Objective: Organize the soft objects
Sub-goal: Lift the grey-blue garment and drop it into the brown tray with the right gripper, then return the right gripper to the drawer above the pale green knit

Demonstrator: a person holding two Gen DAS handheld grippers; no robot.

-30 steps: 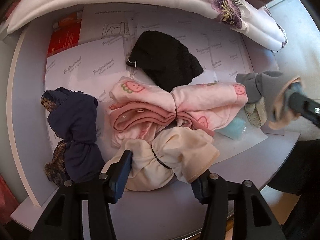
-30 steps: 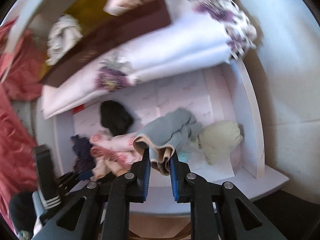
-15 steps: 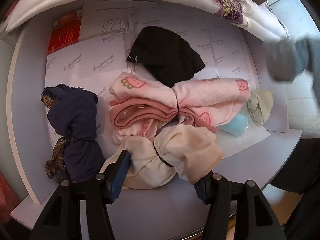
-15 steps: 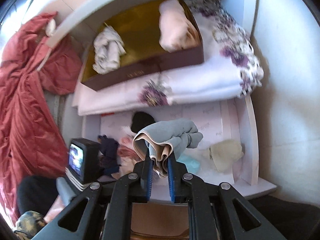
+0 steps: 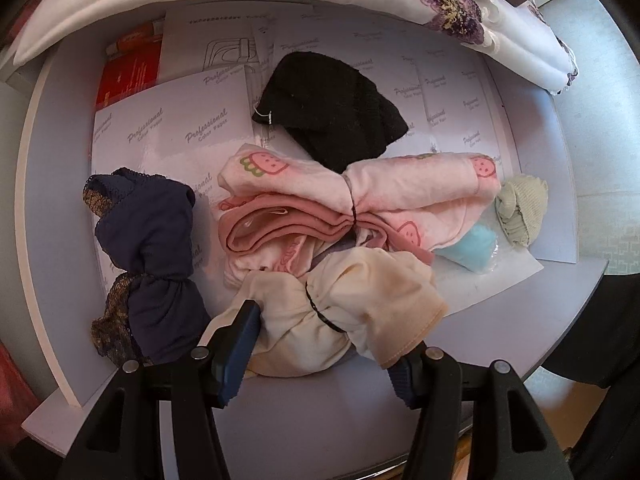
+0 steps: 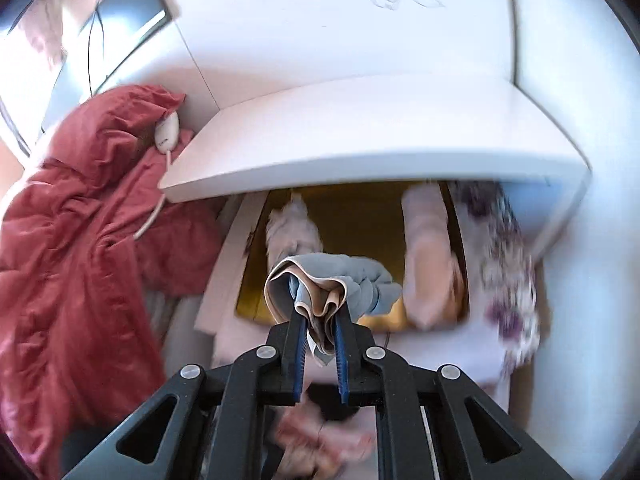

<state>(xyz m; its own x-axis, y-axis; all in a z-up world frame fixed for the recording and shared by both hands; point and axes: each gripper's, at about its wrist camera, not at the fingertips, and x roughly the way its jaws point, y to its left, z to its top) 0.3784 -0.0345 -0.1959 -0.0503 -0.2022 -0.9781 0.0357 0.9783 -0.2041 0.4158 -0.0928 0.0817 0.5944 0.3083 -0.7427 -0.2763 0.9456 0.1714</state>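
While the right gripper point(image 6: 320, 354) stays clamped on a grey-blue and beige bundle point(image 6: 336, 284), its own view alone shows where that bundle now hangs: in front of an upper shelf compartment holding a gold-lined box point(image 6: 360, 216), with a white bundle point(image 6: 294, 226) and a pale pink bundle point(image 6: 430, 256) inside. A red quilt point(image 6: 76, 248) fills the left of that view.

Only the left wrist view shows the lower shelf point(image 5: 520, 320). The left gripper point(image 5: 320, 360) stands with its jaws apart around a cream bundle point(image 5: 344, 312), the left pad touching it, the right pad partly hidden beneath it. Beyond lie a pink strawberry-print bundle point(image 5: 360, 204), a black cloth point(image 5: 332, 112), a navy lace bundle point(image 5: 148, 264), a turquoise item point(image 5: 472, 248) and a pale green knit point(image 5: 520, 208).

A second ago the grey bundle was low at the shelf's right edge, near the green knit; it has since left the left view, rising to the upper compartment. The left gripper has not moved.
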